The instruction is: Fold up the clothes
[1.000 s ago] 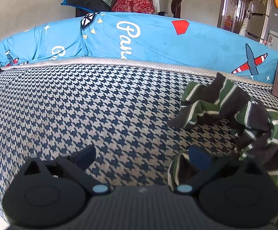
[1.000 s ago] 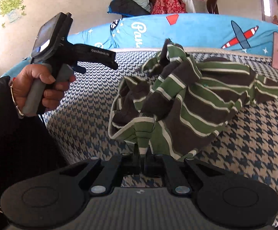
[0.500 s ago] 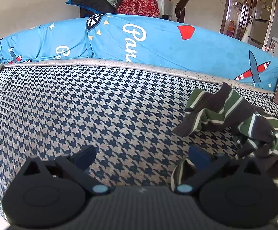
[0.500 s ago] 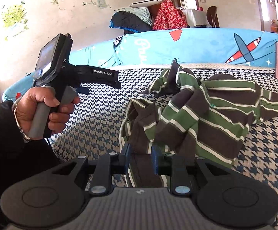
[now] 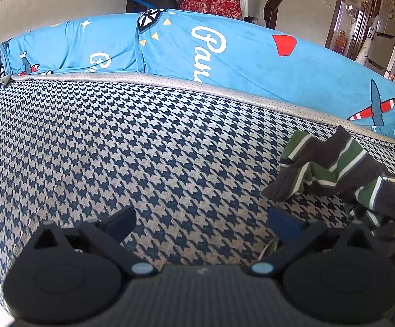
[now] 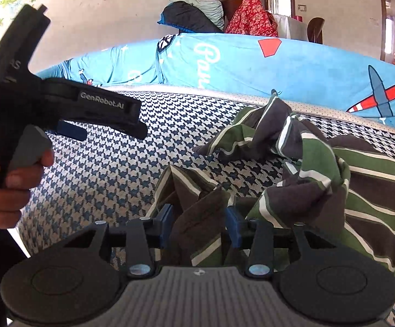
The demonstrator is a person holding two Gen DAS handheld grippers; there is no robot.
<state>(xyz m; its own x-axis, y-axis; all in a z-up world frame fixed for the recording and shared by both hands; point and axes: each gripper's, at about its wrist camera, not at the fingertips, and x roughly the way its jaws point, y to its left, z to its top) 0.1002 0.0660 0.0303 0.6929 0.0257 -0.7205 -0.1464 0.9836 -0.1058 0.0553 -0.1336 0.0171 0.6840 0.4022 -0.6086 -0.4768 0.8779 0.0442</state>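
Now the right claw [image 6: 199,224] has just been opening around the striped shirt [image 6: 320,174].

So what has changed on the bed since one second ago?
The right gripper was shut on the striped shirt; its jaws have just been opening, a fold lying loose between them. The left gripper stays open over the bed, touching nothing.

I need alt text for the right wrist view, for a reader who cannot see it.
The right tool has just been opening, with a fold of the crumpled green and brown striped shirt still between its blue pads on a houndstooth bed. At left, a hand holds the left tool, open above the bed.
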